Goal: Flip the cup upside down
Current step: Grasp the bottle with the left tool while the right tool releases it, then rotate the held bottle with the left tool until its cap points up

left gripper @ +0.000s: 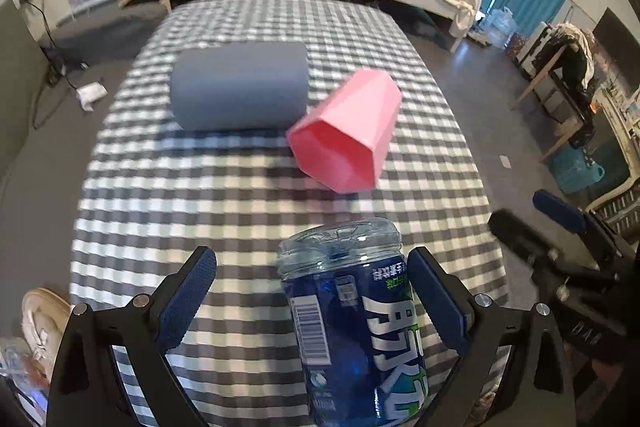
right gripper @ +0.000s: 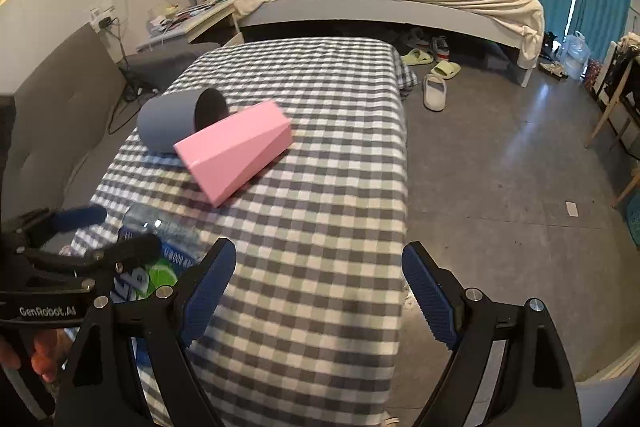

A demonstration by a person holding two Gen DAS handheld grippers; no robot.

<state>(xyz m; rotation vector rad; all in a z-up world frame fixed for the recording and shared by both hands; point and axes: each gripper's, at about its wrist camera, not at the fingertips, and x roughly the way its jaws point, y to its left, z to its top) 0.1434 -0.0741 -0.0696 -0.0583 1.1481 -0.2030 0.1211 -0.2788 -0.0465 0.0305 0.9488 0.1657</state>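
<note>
Your left gripper (left gripper: 312,293) stands with its jaws spread wide around a clear plastic bottle-cut cup with a glossy blue label (left gripper: 352,323); the ridged blue right pad sits just beside the label, the left pad well apart, so nothing is clamped. The cup lies tilted, its jagged cut rim pointing away from you over the grey-and-white checked tablecloth (right gripper: 304,227). Beyond it, a smooth pink faceted plastic cup (left gripper: 348,131) lies on its side, mouth toward your left camera, touching or just beside a matte grey cylindrical cup (left gripper: 240,91), also on its side. Your right gripper (right gripper: 318,291) hangs open and empty above the cloth near the table's right edge, where the fabric drops to bare grey floor (right gripper: 500,167). The stretch of cloth between both grippers and the toppled cups is clear.
</note>
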